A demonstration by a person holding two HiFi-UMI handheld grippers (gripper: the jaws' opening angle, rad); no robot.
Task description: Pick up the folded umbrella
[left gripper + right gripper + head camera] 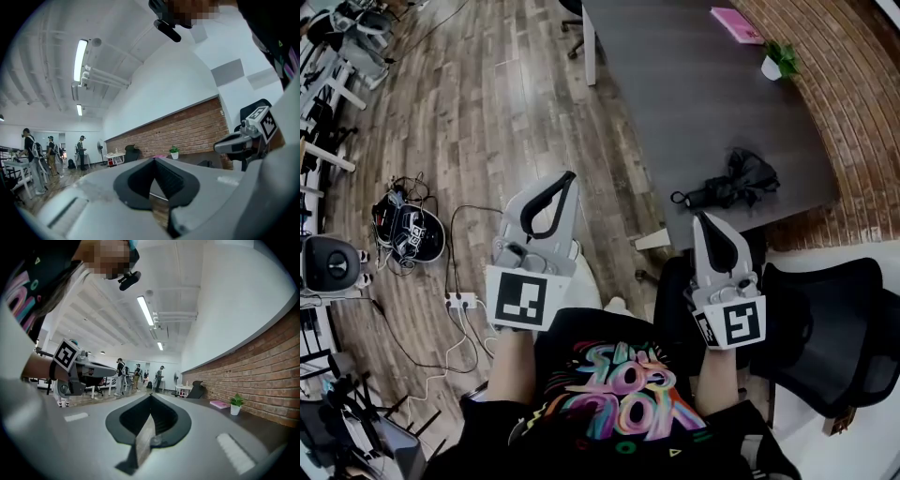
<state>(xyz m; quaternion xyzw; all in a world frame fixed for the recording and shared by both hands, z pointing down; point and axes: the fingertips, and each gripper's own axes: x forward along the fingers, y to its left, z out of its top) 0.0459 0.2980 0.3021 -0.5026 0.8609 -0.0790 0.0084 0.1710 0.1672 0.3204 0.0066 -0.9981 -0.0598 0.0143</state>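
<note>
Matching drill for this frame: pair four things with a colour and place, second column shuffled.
1 folded umbrella
2 book
3 plant pot
4 power strip

a white, on the wooden floor
b black, at the table's near end
c pink, on the table beyond the plant
d white, on the table by the brick wall

Pairs: 1-b, 2-c, 3-d, 4-a

Umbrella point(733, 183) on table point(675, 84), R claw point(701, 217) near, L claw point(569, 176) apart

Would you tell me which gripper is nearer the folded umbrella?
Right: right gripper just short of the folded umbrella; left gripper farther left, over the floor.
</note>
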